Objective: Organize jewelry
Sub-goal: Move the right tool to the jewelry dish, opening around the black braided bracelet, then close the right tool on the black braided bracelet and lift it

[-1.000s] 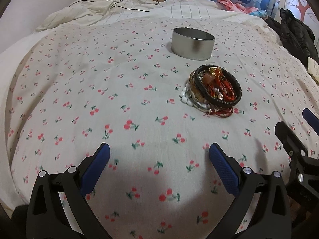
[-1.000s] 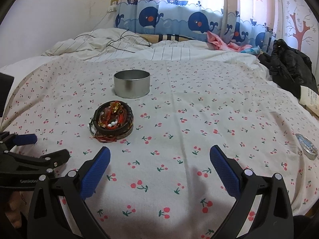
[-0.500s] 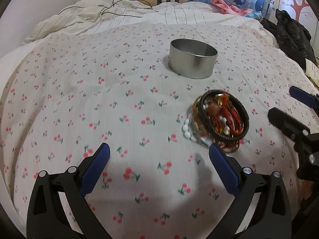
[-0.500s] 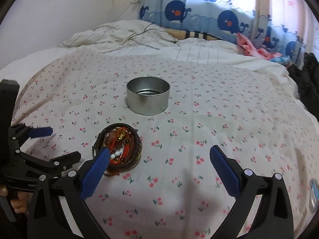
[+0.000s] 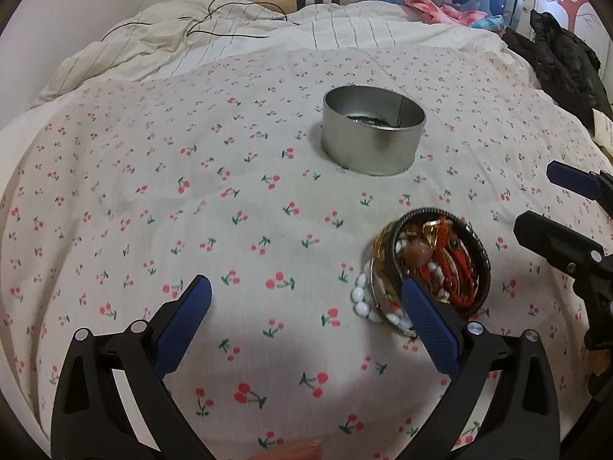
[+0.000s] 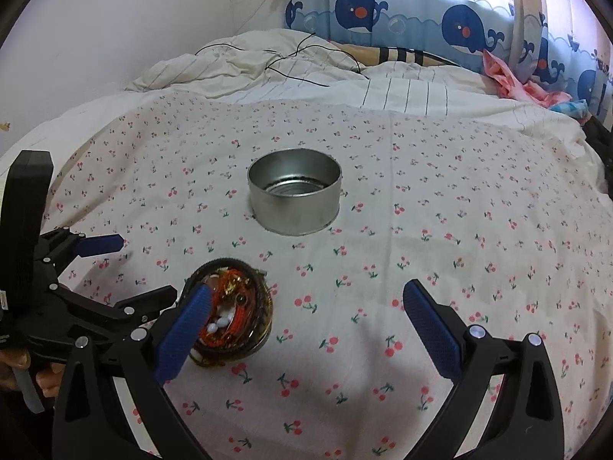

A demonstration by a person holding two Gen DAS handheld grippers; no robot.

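A pile of bracelets and beads (image 5: 433, 264), with black, red, amber and white pieces, lies on the cherry-print bedsheet (image 5: 191, 199). A round silver tin (image 5: 373, 134) stands open beyond it. My left gripper (image 5: 306, 306) is open, its right finger just in front of the pile. My right gripper (image 6: 306, 306) is open, its left finger over the pile (image 6: 233, 314) in the right wrist view. The tin (image 6: 295, 189) sits further back there. Each gripper shows in the other's view, the right one at the right edge (image 5: 563, 230) and the left one at the left edge (image 6: 126, 272).
Rumpled striped bedding with a black cable (image 6: 291, 57) lies at the head of the bed. Whale-print curtains (image 6: 421, 11) hang behind. Dark clothing (image 5: 563, 61) is piled at the right bed edge, with pink cloth (image 6: 517, 84) near the curtain.
Both grippers have moved forward and in toward the jewelry pile. The pile and tin now appear larger and nearer. Nothing was grasped.
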